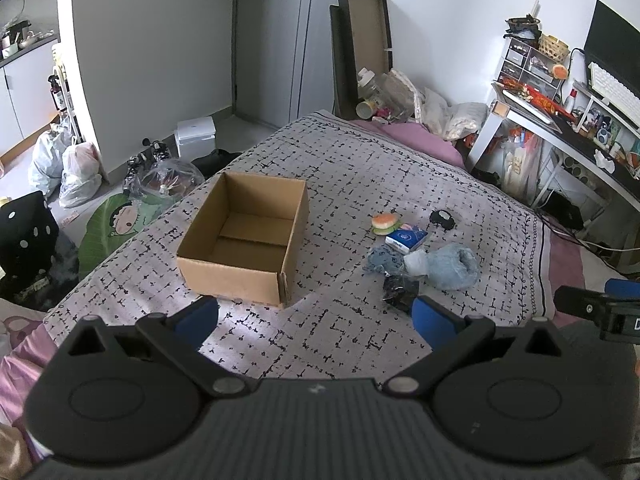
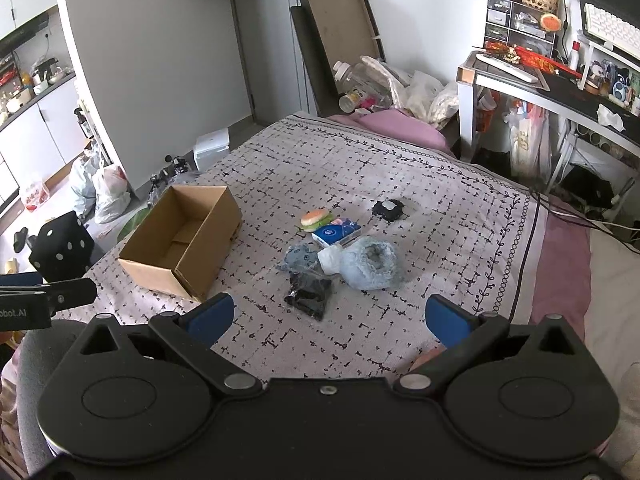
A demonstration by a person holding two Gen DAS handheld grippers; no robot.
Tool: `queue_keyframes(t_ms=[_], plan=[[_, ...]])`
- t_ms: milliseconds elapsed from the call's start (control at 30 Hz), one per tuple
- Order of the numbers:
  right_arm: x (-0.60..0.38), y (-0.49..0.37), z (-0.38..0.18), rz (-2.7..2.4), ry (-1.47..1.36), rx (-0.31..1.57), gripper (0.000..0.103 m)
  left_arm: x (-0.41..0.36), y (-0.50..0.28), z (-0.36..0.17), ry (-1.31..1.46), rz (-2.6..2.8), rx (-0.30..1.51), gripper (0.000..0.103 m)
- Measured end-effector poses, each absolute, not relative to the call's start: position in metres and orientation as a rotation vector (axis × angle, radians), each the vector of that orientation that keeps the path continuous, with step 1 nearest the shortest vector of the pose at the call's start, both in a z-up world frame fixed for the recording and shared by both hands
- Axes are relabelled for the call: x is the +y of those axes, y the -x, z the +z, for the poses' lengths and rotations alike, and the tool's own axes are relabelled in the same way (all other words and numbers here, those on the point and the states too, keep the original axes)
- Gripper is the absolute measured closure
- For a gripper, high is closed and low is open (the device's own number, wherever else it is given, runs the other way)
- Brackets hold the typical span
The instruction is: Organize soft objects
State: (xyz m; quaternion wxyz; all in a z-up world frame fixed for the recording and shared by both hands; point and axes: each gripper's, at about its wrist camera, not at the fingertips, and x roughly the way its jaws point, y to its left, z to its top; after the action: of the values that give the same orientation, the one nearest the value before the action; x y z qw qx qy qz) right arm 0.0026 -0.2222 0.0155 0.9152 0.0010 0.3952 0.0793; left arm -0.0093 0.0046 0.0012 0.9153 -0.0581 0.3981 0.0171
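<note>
Right wrist view: right gripper (image 2: 327, 316) spread wide, nothing between the blue pads, hanging over the near bedspread (image 2: 440, 208). Left gripper (image 1: 316, 316) likewise spread and empty.

Just beyond the right gripper, and right of the cardboard box (image 2: 182, 240): black crinkly packet (image 2: 308, 292), then fluffy blue plush (image 2: 370, 262) touching a white roll (image 2: 331, 260) and a grey-blue cloth (image 2: 300, 258). Farther from the box: tissue pack (image 2: 336, 234), burger toy (image 2: 316, 218), and a black-and-white item (image 2: 387, 209) set apart.

Risks, as judged: pile packed tight, so likely to drag a neighbour along or pinch two at once; slippery packet apt to slide out; light box, open and empty, easily shoved or tipped by a careless drop.

Room: clear bedspread between box and pile, plenty for a carry. Box sitting near the bed's left edge, floor clutter below, so little margin on that side.
</note>
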Motion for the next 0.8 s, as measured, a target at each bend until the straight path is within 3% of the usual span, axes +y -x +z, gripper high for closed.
queue_keyframes(t_ms=[800], plan=[[-0.2232, -0.0022, 0.014, 0.177, 0.002, 0.821, 0.0, 0.0032, 0.0061, -0.0008, 0.115, 0.036, 0.825, 0.001]])
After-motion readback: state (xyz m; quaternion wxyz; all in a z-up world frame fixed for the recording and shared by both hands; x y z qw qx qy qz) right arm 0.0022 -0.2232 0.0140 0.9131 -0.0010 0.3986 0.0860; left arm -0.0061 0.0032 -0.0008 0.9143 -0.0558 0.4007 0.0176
